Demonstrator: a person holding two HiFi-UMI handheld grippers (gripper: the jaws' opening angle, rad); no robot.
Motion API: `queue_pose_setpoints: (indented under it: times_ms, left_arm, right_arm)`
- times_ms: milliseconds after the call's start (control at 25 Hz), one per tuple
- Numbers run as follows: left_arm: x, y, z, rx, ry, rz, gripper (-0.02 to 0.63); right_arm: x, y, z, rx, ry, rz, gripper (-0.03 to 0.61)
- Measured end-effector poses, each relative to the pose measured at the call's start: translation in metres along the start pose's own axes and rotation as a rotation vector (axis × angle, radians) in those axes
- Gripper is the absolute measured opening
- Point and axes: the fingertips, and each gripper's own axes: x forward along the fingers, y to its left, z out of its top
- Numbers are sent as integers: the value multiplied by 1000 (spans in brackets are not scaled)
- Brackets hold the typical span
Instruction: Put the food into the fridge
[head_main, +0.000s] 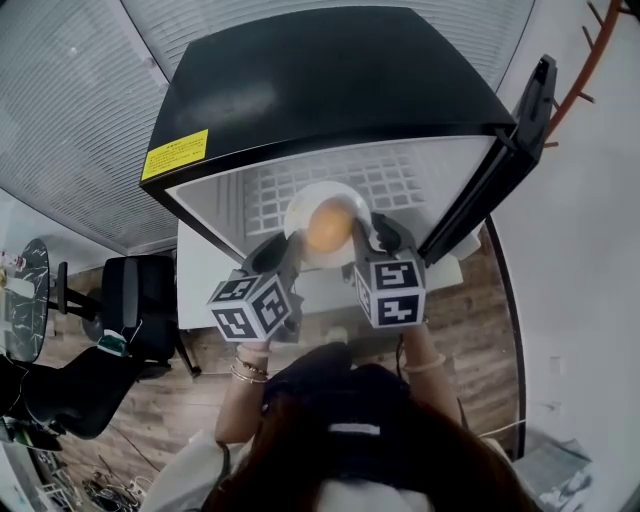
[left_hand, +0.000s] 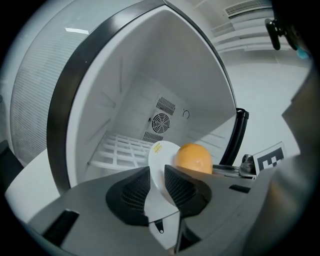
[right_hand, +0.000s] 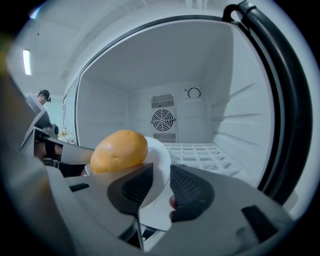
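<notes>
The left hand-held gripper (left_hand: 157, 175) was clenched on one edge of a white plate (left_hand: 161, 152). The right hand-held gripper (right_hand: 161, 182) grasped the opposite edge. The food (right_hand: 120, 150), round and orange, sat loose on the plate. Both were held at the mouth of the open fridge (head_main: 330, 80), near the wire shelf (right_hand: 200, 152) and not yet set down. The plate looked stiff, smooth and breakable, and the load seemed light. The two rim edges seemed the best holds. It probably had to stay level, because the food could roll off.
</notes>
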Motion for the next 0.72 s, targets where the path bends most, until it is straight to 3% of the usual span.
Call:
queue_pose_setpoints:
  times_ms: [720]
  left_arm:
    - [22,-1,21,-4,-23,-37,81]
  right_arm:
    - [17,-15,15,20,-9,-26,103]
